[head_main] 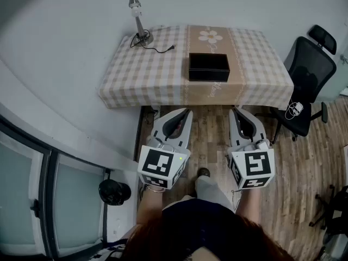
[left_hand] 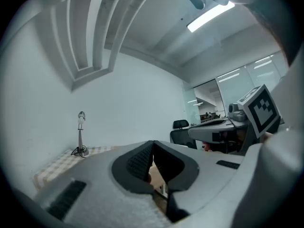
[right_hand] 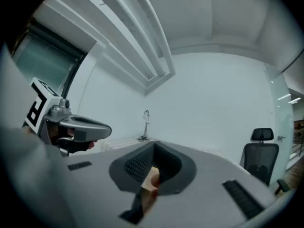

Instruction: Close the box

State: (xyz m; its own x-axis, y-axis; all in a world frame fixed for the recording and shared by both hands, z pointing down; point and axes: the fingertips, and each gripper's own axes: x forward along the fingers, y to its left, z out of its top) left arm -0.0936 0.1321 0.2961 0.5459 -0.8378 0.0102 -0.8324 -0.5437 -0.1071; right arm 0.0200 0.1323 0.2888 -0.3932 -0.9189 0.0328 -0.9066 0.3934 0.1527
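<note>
A black rectangular box [head_main: 209, 67] sits on the checked tablecloth [head_main: 141, 72], near the table's front edge at its middle. From this height I cannot tell how its lid stands. Both grippers hang over the wooden floor, short of the table and apart from the box. My left gripper [head_main: 187, 112] points at the table edge with its jaws together and nothing between them. My right gripper [head_main: 234, 112] is beside it, also shut and empty. The left gripper view shows my left gripper [left_hand: 152, 145] closed, and the right gripper view shows my right gripper [right_hand: 154, 147] closed. The box is hidden in both gripper views.
A small desk lamp [head_main: 137, 18] with a cable stands at the table's far left corner. A black office chair [head_main: 307, 75] is right of the table. A round black object [head_main: 114, 192] lies on the floor at left, by glass panels [head_main: 32, 200].
</note>
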